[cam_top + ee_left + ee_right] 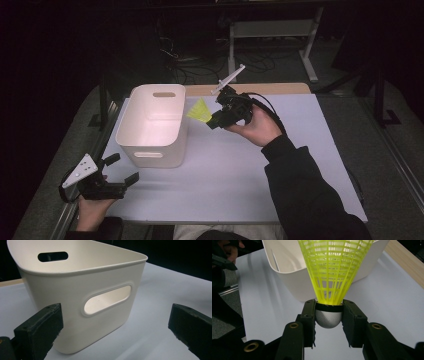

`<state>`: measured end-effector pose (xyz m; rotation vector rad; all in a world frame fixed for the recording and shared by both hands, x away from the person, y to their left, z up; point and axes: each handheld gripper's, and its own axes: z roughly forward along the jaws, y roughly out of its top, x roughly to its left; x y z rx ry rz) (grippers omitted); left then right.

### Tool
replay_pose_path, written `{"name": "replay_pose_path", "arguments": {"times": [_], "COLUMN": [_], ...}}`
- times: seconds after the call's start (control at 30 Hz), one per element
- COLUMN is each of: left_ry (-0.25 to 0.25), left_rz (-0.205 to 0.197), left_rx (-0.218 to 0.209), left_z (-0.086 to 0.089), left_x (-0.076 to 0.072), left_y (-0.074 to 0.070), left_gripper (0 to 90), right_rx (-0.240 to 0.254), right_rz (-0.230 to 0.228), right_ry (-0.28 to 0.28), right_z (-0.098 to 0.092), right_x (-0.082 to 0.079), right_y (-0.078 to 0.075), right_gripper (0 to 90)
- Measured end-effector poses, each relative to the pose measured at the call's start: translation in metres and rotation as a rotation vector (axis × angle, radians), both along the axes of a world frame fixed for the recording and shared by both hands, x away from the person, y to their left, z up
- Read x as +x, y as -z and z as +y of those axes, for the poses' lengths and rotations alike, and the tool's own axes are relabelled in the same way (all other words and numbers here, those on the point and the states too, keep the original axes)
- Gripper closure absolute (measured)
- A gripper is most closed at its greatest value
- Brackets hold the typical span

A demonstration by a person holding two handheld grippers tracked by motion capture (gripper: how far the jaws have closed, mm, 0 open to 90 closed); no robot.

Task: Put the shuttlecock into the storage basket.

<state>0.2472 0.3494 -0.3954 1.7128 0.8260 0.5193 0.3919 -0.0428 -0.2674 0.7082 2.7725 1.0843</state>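
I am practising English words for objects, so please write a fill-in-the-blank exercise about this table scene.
1. The right gripper holds a yellow ____ by its silver head.
2. The left gripper has its jaws ____ and holds nothing.
3. The white bin stands on the table, and inside it is ____.
4. Each end wall of the bin has an oval ____ hole.

Missing words: shuttlecock; open; empty; handle

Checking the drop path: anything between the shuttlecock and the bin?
Nothing. In the high view the shuttlecock, held in the right gripper, hangs beside the bin, with open air between.
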Motion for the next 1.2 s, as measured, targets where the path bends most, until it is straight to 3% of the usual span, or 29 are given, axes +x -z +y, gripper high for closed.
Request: {"name": "replay_pose_path", "arguments": {"times": [0.87,1.2], "left_ry": [-0.001,-0.002], "left_rz": [0.002,0.002], "left_rx": [-0.002,-0.002], "left_z": [0.000,0.000], "left_x": [0.000,0.000], "left_y": [0.000,0.000], "left_gripper": [0.0,0.0], "right_rx": [0.011,0.026], "right_rz": [-0.022,-0.038], "right_ry": [-0.037,-0.058], "right_z": [0.029,0.041], "right_x": [0.015,0.021], "right_y": [-0.006,-0.016], "right_gripper": [63.4,63.4]}}
